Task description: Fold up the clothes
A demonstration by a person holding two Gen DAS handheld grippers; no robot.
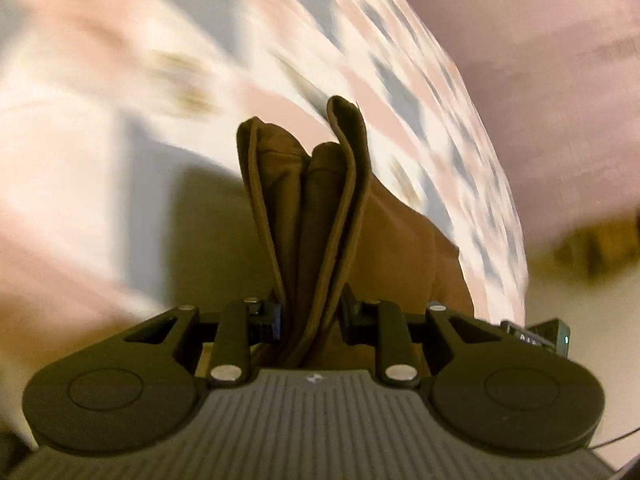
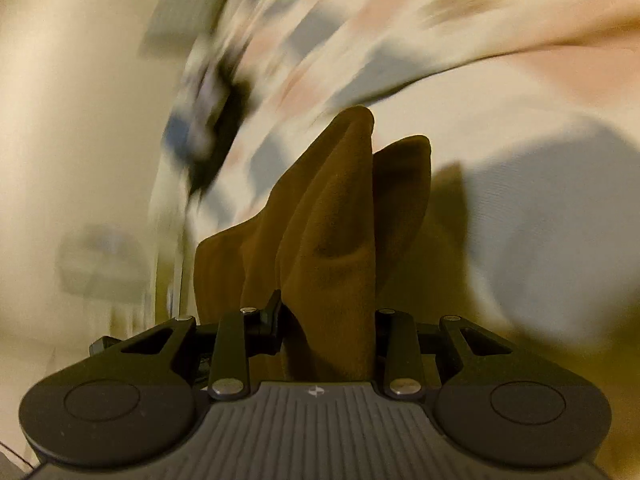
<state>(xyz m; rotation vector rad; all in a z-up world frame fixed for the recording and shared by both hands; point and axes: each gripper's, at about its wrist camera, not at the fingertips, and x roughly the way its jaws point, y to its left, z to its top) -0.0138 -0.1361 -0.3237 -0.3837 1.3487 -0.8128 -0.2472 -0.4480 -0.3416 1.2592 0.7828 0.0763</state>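
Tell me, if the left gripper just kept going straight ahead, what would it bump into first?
Probably the patterned bedspread beyond the brown garment pinched in the left gripper. The view is blurred, so depth is uncertain.

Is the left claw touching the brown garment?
Touching. The left wrist view shows the brown garment bunched in folds and pinched between the left claw fingers, no gap on either side.

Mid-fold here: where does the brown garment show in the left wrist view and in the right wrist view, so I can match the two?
Left wrist: the brown garment rises from centre bottom, bunched in folds with stitched edges, clamped in the left gripper.
Right wrist: the brown garment stands at centre, folds pointing up, clamped in the right gripper.
Shared landmark: the blurred pink, grey and white patterned bedding behind it.
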